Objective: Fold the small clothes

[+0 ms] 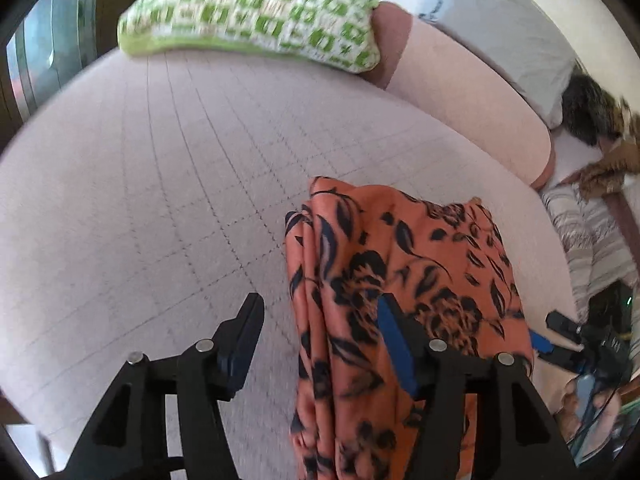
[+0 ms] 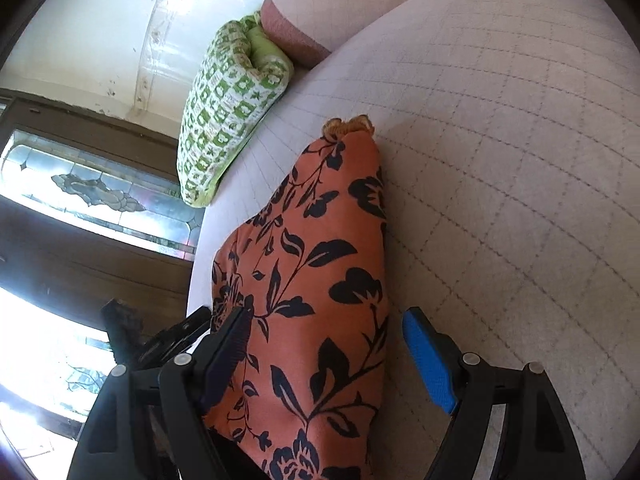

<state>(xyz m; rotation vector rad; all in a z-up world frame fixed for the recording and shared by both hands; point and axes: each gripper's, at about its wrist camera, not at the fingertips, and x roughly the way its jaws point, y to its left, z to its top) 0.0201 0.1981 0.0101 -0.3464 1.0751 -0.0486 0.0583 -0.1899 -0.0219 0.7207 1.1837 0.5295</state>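
A pale quilted bed fills the left wrist view, its stitched grid bare from nine o'clock round to twelve. A green patterned pillow lies at the far edge at twelve o'clock, with a pink bolster curving down the one-to-three o'clock side. The orange flowered garment, folded into a thick bundle, lies at five o'clock. The left gripper stands partly open, gripping nothing; the cloth's left edge falls between its jaws, its right finger over the cloth. The right gripper peeks in at four o'clock.

In the right wrist view, the bed spreads open from one to four o'clock and ends at nine o'clock against a dark wooden cabinet. The garment runs from centre down to six o'clock. The right gripper gapes wide around it, its left finger against the fabric, its blue pad apart. The pillow sits at eleven o'clock.
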